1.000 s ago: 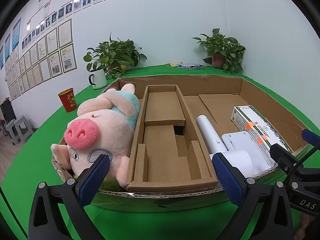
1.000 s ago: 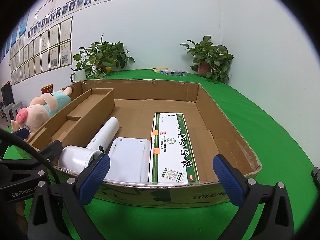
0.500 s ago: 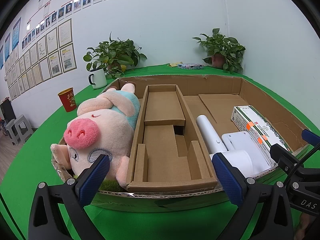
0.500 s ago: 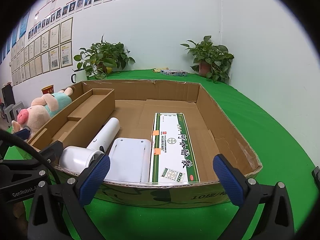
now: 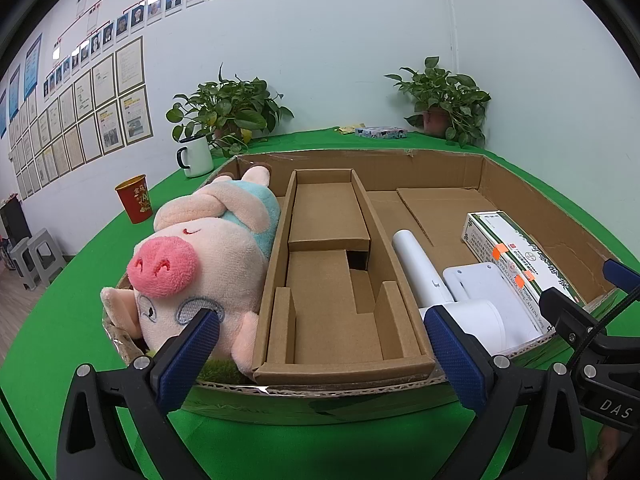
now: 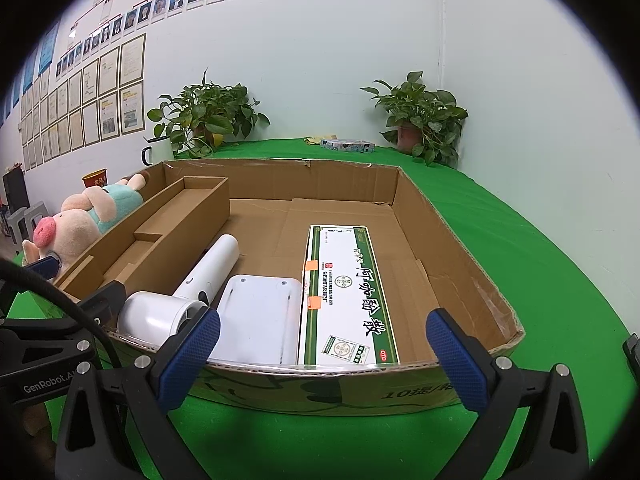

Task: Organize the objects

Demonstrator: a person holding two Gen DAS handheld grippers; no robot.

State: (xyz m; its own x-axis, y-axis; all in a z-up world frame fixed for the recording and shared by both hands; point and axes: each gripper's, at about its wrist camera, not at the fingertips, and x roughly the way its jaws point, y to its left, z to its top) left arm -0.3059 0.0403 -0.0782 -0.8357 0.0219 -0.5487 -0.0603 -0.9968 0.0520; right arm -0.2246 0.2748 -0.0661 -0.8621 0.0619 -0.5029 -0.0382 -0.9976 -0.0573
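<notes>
A wide, shallow cardboard box [image 5: 400, 158] [image 6: 416, 388] lies on the green table. Inside, from left to right, are a pink plush pig [image 5: 204, 264] [image 6: 80, 224], a brown cardboard insert tray [image 5: 332, 280] [image 6: 160, 236], a white hair dryer [image 5: 436, 280] [image 6: 188, 292], a flat white plate-like piece [image 5: 480, 284] [image 6: 256, 320], and a green-and-white carton [image 5: 516, 256] [image 6: 348, 292]. My left gripper [image 5: 320, 356] hovers open in front of the box's near wall, facing the insert tray. My right gripper [image 6: 320, 356] is open too, in front of the near wall by the white piece and carton. Neither holds anything.
Behind the box stand a white enamel mug [image 5: 196, 156], a red cup [image 5: 134, 200], two potted plants [image 5: 228, 112] [image 5: 444, 100] and a small patterned packet [image 5: 380, 132]. Grey stools [image 5: 32, 256] sit on the floor at far left. White walls close off the table's far side.
</notes>
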